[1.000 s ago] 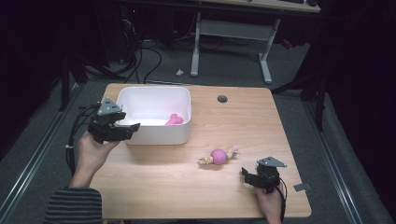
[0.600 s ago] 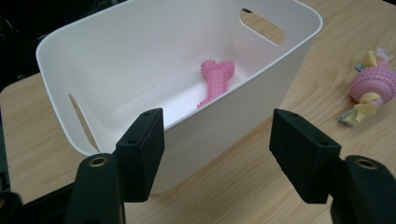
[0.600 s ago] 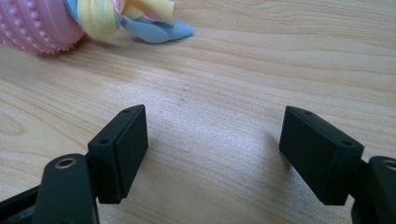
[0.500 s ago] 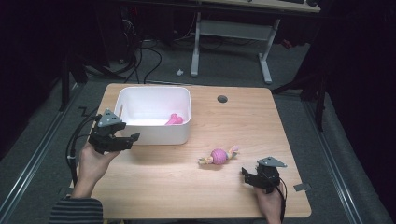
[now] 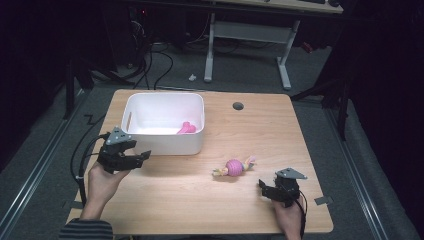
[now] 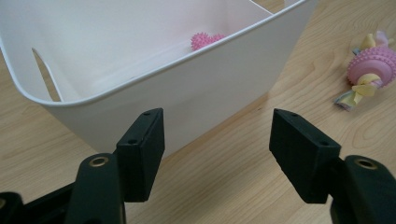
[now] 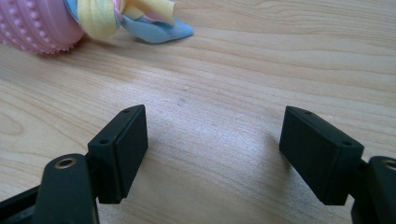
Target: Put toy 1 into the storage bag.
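Note:
A white bin (image 5: 165, 142) stands on the left half of the wooden table (image 5: 310, 150), with a pink spiky toy (image 5: 186, 128) inside near its right wall. A pink studded ball toy with knotted cloth ends (image 5: 233, 167) lies on the table right of the bin. My left gripper (image 5: 139, 156) hovers open and empty just outside the bin's front left corner; the left gripper view shows the bin wall (image 6: 196, 88) and the ball toy (image 6: 371, 70). My right gripper (image 5: 265, 188) rests open low by the front right edge, with the ball toy (image 7: 42, 21) just beyond its jaws.
A round cable hole (image 5: 238, 106) sits in the table's far side. Beyond the table stand a white desk frame (image 5: 282, 55) and loose cables on the grey floor. Bare wood lies between the two grippers.
My left gripper has drawn back from over the bin's left rim toward the front and down, ending outside the bin's front left corner. The right gripper has stayed put.

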Motion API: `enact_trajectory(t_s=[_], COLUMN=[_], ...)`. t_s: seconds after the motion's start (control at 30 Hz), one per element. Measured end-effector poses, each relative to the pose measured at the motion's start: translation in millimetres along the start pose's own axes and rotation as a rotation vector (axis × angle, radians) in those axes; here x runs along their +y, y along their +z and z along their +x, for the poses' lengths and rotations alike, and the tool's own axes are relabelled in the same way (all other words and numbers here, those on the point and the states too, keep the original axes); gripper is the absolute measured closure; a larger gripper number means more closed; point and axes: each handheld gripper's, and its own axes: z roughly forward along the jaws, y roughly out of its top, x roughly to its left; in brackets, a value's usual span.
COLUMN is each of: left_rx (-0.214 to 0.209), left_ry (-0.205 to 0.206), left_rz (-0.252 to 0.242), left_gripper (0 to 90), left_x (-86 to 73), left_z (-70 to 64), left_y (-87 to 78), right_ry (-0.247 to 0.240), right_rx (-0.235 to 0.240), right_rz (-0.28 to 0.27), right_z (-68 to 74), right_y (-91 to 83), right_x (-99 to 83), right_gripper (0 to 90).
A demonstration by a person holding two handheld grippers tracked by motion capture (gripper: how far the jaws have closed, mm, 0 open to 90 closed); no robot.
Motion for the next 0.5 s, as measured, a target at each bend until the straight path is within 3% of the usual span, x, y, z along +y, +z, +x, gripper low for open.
enact_trajectory(t_s=[0.5], left_rx=[-0.023], left_ry=[-0.063], left_rz=[0.008], left_gripper=[36.0], left_x=[-24.4], left_z=[-0.3], left_y=[13.5], right_ry=[0.000], right_rx=[0.000], right_rz=[0.000], right_z=[0.0], right_y=[0.0], right_x=[0.0], right_gripper=[23.7])
